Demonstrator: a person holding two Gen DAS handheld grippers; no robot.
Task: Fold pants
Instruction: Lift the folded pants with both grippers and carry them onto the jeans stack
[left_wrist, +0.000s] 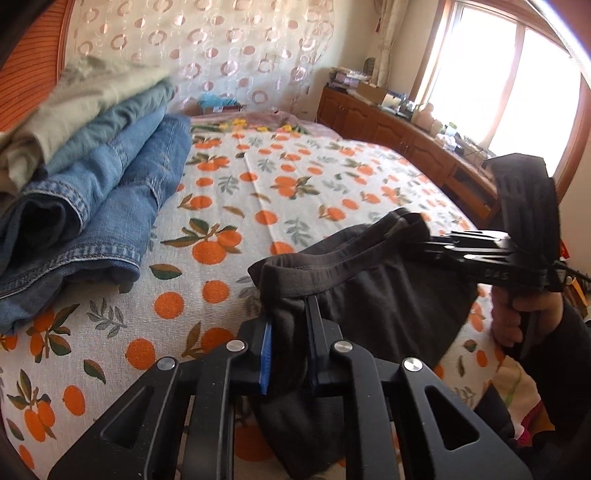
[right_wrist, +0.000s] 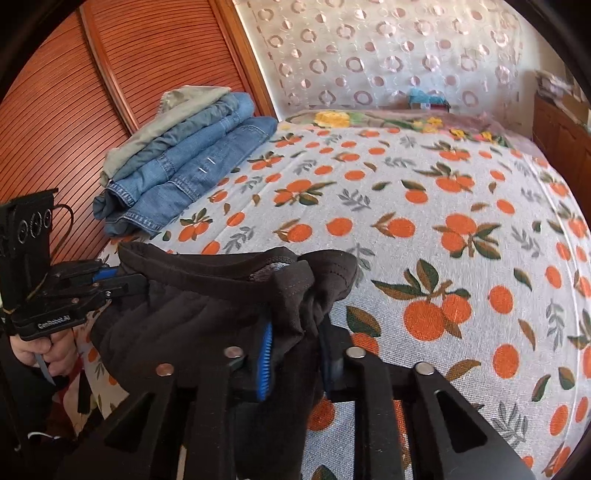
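Observation:
Dark brown pants (left_wrist: 369, 295) hang above the bed, stretched by the waistband between both grippers. In the left wrist view my left gripper (left_wrist: 291, 314) is shut on one end of the waistband, and dark cloth fills the gap beside its blue pad. My right gripper (left_wrist: 430, 243) bites the other end, with a hand under it. In the right wrist view the right gripper (right_wrist: 295, 332) is shut on bunched cloth of the pants (right_wrist: 192, 314). The left gripper (right_wrist: 129, 280) clamps the far end at the left. The legs fall out of sight below.
A stack of folded jeans and beige trousers (left_wrist: 96, 177) (right_wrist: 184, 158) lies on the bed's left side. The orange-print bedsheet (left_wrist: 295, 177) (right_wrist: 424, 206) spreads ahead. A wooden cabinet (left_wrist: 406, 133) runs under the window, and a slatted wooden door (right_wrist: 110, 74) stands at the left.

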